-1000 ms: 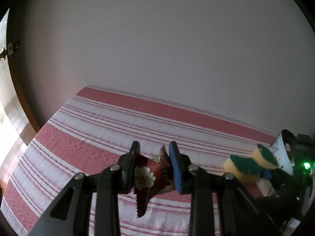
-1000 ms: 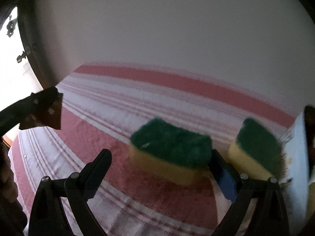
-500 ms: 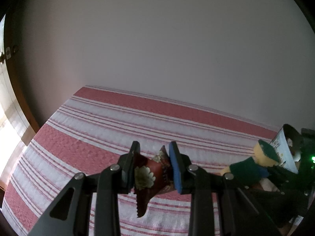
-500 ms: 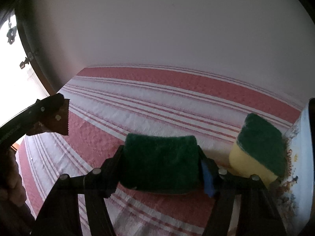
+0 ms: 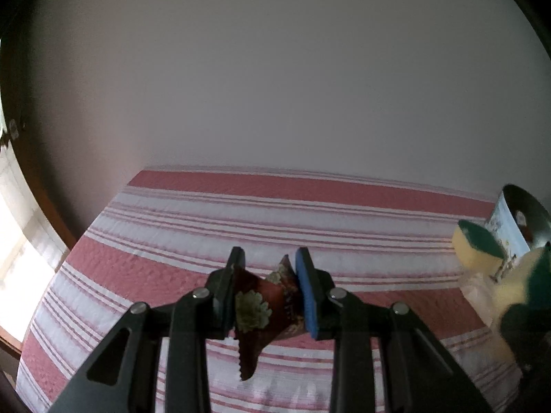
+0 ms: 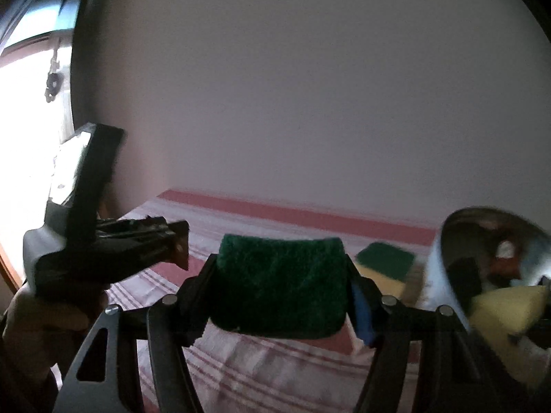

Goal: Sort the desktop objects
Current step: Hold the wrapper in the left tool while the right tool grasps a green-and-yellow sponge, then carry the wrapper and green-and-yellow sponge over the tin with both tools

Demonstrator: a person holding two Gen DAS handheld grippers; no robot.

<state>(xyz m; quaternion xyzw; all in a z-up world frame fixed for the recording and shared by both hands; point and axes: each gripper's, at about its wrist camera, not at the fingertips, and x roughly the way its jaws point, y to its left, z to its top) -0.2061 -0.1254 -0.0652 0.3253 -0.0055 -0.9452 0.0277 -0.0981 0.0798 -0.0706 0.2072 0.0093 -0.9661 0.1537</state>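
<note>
My left gripper (image 5: 268,292) is shut on a dark red snack packet (image 5: 261,313) with a flower print and holds it above the striped tablecloth (image 5: 275,213). My right gripper (image 6: 282,292) is shut on a green-topped yellow sponge (image 6: 280,292), lifted off the cloth. A second sponge (image 6: 384,261) lies on the cloth behind it, next to a metal tin (image 6: 489,258); it also shows in the left wrist view (image 5: 477,246). The left gripper with the packet shows at the left of the right wrist view (image 6: 179,246).
The metal tin (image 5: 520,223) with a printed blue wall stands at the table's right side and holds several items, one of them yellow (image 6: 502,306). A plain wall runs behind the table. A bright window (image 6: 31,103) is at the left.
My right gripper closed on the sponge and lifted it off the cloth, tilting upward. My left gripper kept hold of the packet and barely moved.
</note>
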